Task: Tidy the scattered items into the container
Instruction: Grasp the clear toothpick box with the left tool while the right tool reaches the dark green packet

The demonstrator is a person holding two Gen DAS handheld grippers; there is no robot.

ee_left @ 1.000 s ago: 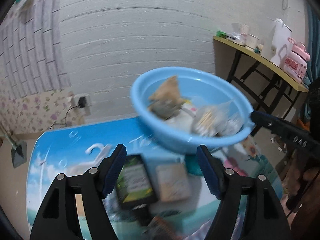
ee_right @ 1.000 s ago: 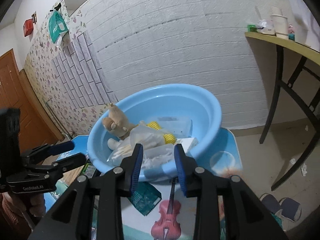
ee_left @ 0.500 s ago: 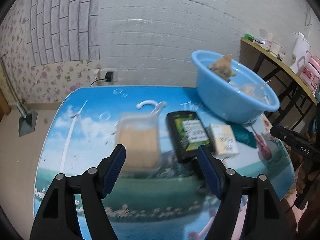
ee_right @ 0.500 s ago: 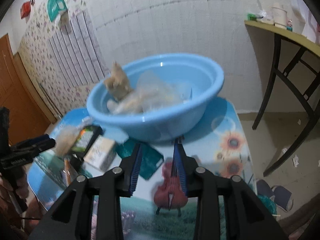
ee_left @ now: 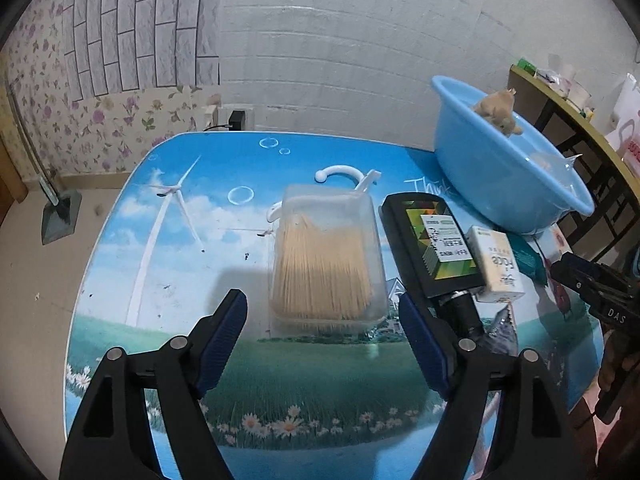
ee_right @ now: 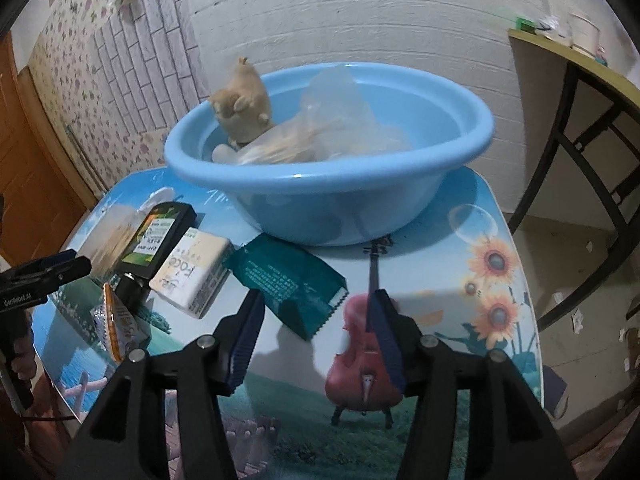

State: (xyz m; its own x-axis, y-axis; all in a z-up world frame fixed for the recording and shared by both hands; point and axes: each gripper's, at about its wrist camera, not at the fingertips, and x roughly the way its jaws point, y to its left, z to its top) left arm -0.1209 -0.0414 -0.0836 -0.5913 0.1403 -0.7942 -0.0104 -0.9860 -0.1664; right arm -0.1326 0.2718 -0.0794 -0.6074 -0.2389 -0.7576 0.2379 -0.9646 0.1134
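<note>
Your left tool [ee_left: 322, 326] is opening with nothing between its blue pads; the clear plastic box of wooden toothpicks [ee_left: 328, 264] lies flat on the picture-printed table [ee_left: 168, 240] at the centre of that frame, just beyond the tips. Your right tool [ee_right: 316, 330] is also opening and empty, its pads framing the near corner of the teal foil sachet [ee_right: 288, 280] at the middle of its frame.

The round blue plastic basin [ee_right: 332, 176], in the upper middle of the right view, already holds a tan plush toy [ee_right: 240, 100] and a clear bag [ee_right: 332, 120].

Risks, as I judge them:
- The toothpick box is wide and smooth. If you close off-centre, it can twist out, or the lid may pop and spill the sticks.
- The black carton with the green label [ee_left: 432, 248] lies just right of the box; your right-hand finger could shove it into the white soap box [ee_left: 498, 264].
- The sachet is flat and thin, so your pads may skate over it or pinch only an edge.
- Its far end sits close under the basin, so dragging may nudge the basin.
- Your 2 tools work close together and could collide.
</note>
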